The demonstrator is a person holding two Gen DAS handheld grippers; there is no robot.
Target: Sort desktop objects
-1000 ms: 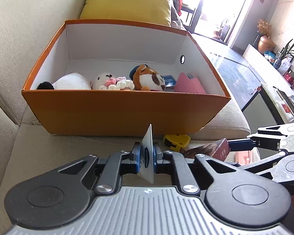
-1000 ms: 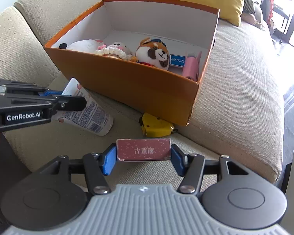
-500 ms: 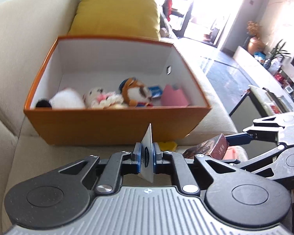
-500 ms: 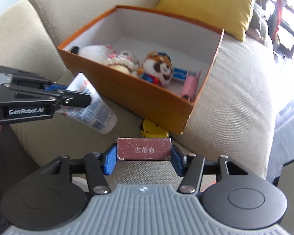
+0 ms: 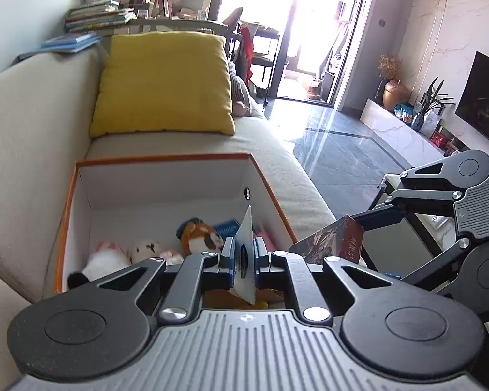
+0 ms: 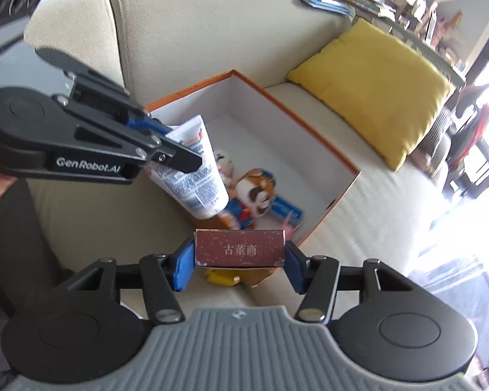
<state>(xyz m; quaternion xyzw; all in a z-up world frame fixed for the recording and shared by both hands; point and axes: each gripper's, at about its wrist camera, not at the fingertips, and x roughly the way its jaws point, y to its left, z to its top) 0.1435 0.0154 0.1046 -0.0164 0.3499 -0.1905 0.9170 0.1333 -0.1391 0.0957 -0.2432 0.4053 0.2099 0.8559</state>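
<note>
Both tongs are up over the sofa (image 5: pixel 32 150) now, each with a load. The left tongs (image 5: pixel 243 262) are pinched right down on the flat crimped end of a white tube (image 6: pixel 192 169); in the left wrist view that end shows edge-on as a thin pale blade standing between the blue pads (image 5: pixel 229 260). From the right wrist view the tube hangs out past the tips, tilted, its printed body pointing down toward the open orange box (image 6: pixel 277 104), cap end lowest and over the box's near side.

The right tongs (image 6: pixel 239 260) stand about half open, and they are closed on a dark red box (image 6: pixel 239 248) with pale characters on its face. It sits square across the gap, a blue pad pressed to each short end. In the left wrist view the same red box (image 5: pixel 335 238) shows at the right, tilted, beside the orange box's right wall.

The orange box rests on the sofa seat against the backrest, white inside. On its floor lie a white plush (image 5: pixel 106 259) at the left, a small pale plush (image 5: pixel 150 249) beside it, an orange-and-white plush (image 6: pixel 254 192) in the middle, a blue packet (image 6: pixel 285 208) and something pink (image 6: pixel 290 224) toward the right wall. Below the red box, at the orange box's near outer corner on the seat, a yellow thing (image 6: pixel 220 277) peeks out, mostly hidden. A yellow cushion (image 5: pixel 163 81) leans at the far end of the sofa.
</note>
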